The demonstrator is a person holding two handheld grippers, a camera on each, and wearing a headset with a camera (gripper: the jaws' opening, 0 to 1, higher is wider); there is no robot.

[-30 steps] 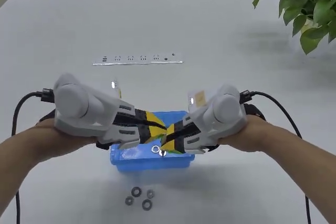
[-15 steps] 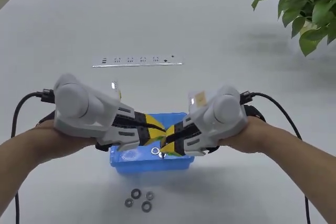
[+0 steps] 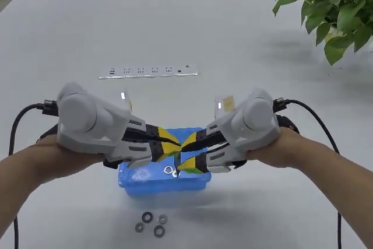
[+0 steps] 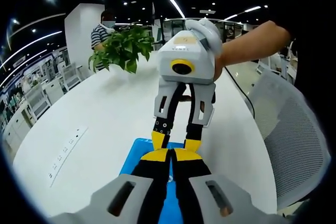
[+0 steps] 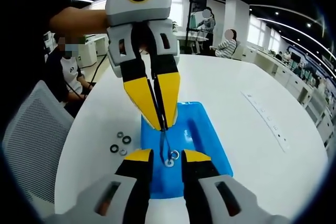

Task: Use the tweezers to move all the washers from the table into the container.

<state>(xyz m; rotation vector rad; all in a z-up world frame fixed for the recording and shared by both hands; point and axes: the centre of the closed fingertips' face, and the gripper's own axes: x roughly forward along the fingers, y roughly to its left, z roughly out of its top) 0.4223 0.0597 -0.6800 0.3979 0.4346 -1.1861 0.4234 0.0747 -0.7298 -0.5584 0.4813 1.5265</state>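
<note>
A blue container (image 3: 140, 180) sits near the table's front edge, and my two grippers meet above it. The left gripper (image 3: 169, 144) is shut on thin metal tweezers (image 5: 161, 129), whose tips point down into the container (image 5: 202, 129). A washer (image 5: 174, 155) lies right at those tips, and I cannot tell whether it is pinched or resting on the blue floor. The right gripper (image 5: 168, 157) is open, one jaw on each side of the tweezers. Several loose washers (image 3: 149, 223) lie on the table just in front of the container.
A white power strip (image 3: 148, 72) lies farther back on the table. A green potted plant (image 3: 326, 10) stands at the far right. Cables trail from both grippers. People sit at desks beyond the table (image 5: 226, 40).
The head camera has shifted slightly. Both grippers stay over the container with the tweezers pointing down, and the washers on the table have not moved.
</note>
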